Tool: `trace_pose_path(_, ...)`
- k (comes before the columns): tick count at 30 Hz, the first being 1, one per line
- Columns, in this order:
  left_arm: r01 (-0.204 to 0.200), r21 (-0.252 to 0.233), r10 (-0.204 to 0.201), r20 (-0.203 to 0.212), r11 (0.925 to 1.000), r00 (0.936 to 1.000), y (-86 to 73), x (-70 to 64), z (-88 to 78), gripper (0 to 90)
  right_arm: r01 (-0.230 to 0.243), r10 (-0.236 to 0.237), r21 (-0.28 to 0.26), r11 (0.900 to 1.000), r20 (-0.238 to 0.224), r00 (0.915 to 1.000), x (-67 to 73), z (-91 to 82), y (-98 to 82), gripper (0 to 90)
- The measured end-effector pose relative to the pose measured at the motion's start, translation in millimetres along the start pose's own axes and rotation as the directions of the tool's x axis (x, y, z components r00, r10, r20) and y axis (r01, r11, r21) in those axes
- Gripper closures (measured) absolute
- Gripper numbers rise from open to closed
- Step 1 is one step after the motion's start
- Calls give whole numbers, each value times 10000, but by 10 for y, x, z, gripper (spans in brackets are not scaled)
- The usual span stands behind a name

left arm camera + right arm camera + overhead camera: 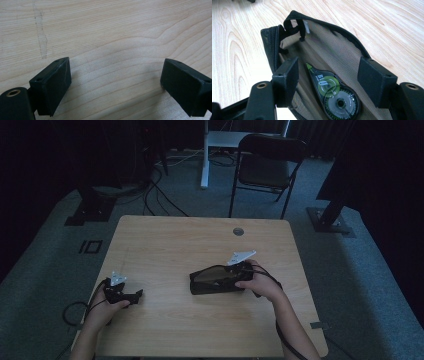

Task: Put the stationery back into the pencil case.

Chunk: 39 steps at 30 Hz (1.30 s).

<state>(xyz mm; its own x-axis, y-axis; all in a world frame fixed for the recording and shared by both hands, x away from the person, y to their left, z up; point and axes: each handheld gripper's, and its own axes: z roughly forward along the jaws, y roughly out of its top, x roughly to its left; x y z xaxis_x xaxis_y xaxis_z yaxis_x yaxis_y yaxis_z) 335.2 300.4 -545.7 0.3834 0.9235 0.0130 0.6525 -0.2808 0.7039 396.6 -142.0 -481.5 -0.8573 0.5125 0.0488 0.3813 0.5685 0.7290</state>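
**Ana:** Between the right gripper's [328, 72] fingers [287, 77] lies the tape roller [332, 92], flat on the tan lining inside the open pouch [272, 42], its green nose pointing away from the hand.

**Ben:** Are the fingers on it?

**Ana:** No. They stand apart, one on each side, with a gap to the roller both ways. Nothing is pinched.

**Ben:** How would it handle?

**Ana:** I'd judge it light and rigid: a clear plastic shell, smooth, so likely a bit slippery. The widest part, over the two wheels, looks the best place to grip, across its flat sides. The thin nose looks the most breakable, so I'd keep off that.

**Ben:** And the pouch?

**Ana:** Soft fabric with a zip along the mouth. It will sag and fold, and a loose flap could catch on a fingertip. The far lip sits just beyond the fingers, the near lip under them.

**Ben:** The other hand?

**Ana:** The left gripper [122, 292] rests well apart on the table [165, 245]; its fingers [52, 82] are spread wide over bare wood.
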Motion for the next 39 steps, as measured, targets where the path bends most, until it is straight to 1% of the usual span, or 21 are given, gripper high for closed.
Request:
trace_pose_path(1, 0, 0, 0, 0, 10000, 10000, 0, 0, 0, 101, -70, 70, -34, 10000, 65, 10000, 0, -5, 0, 329)
trace_pose_path(4, -1, -2, 1, 0, 10000, 10000, 0, 0, 0, 102, -507, 515, -314, 9982, 238, 9984, 16, -36, 2, 312)
trace_pose_path(8, -1, -4, 1, 4, 10000, 10000, 0, 0, 0, 102, -593, 610, -531, 9968, 322, 9976, 69, -73, -11, 304)
trace_pose_path(10, -2, -2, 2, 0, 10000, 10000, 0, 0, 0, 102, -843, 874, -748, 9936, 390, 9954, 93, -90, -19, 300)
trace_pose_path(12, -2, -1, 2, 0, 10000, 10000, 0, 0, 0, 102, -1156, 1213, -1099, 9872, 475, 9915, 108, -110, -29, 295)
trace_pose_path(14, 1, -3, -1, 0, 10000, 10000, 0, 0, 0, 102, -1522, 1622, -1498, 9769, 572, 9851, 116, -130, -46, 295)
trace_pose_path(16, 0, -4, 0, 0, 10000, 10000, 0, 0, 0, 102, -1854, 1998, -1762, 9667, 676, 9775, 129, -151, -70, 295)
trace_pose_path(18, -2, 2, 2, -3, 10000, 10000, 0, 0, 0, 102, -1942, 2128, -1902, 9623, 823, 9736, 149, -169, -97, 295)
trace_pose_path(20, -2, 3, 2, -2, 10000, 10000, 0, 0, 0, 101, -2049, 2253, -2060, 9568, 804, 9710, 168, -183, -126, 295)
trace_pose_path(22, -1, 4, 1, -3, 10000, 10000, 0, 0, 0, 102, -2062, 2276, -2120, 9553, 818, 9703, 197, -199, -150, 293)
trace_pose_path(24, -3, 4, 3, -4, 10000, 10000, 0, 0, 0, 101, -1892, 2163, -2201, 9569, 1061, 9705, 226, -222, -167, 287)
trace_pose_path(25, 1, 3, -1, -3, 10000, 10000, 0, 0, 0, 102, -1845, 2136, -2266, 9563, 1113, 9706, 240, -234, -174, 285)
trace_pose_path(27, -1, 8, 1, -7, 10000, 10000, 0, 0, 0, 101, -1812, 2113, -2346, 9550, 1100, 9712, 273, -259, -186, 273)
trace_pose_path(30, -1, 7, 1, -6, 10000, 10000, 0, 0, 0, 102, -1636, 1948, -2367, 9577, 1148, 9741, 324, -297, -203, 268)
trace_pose_path(32, 0, 7, 0, -4, 10000, 10000, 0, 0, 0, 101, -1601, 1923, -2415, 9571, 1160, 9745, 353, -320, -214, 257)
trace_pose_path(34, 0, 5, 0, -4, 10000, 10000, 0, 0, 0, 102, -1493, 1820, -2416, 9588, 1188, 9761, 379, -343, -225, 255)
trace_pose_path(37, 16, -8, -16, -2, 10000, 10000, 0, -1, 1, 102, -1361, 1703, -2397, 9613, 1284, 9770, 406, -371, -241, 233)
trace_pose_path(39, 16, -8, -16, -3, 10000, 10000, 0, -1, 1, 101, -1330, 1694, -2431, 9608, 1356, 9762, 415, -392, -254, 232)
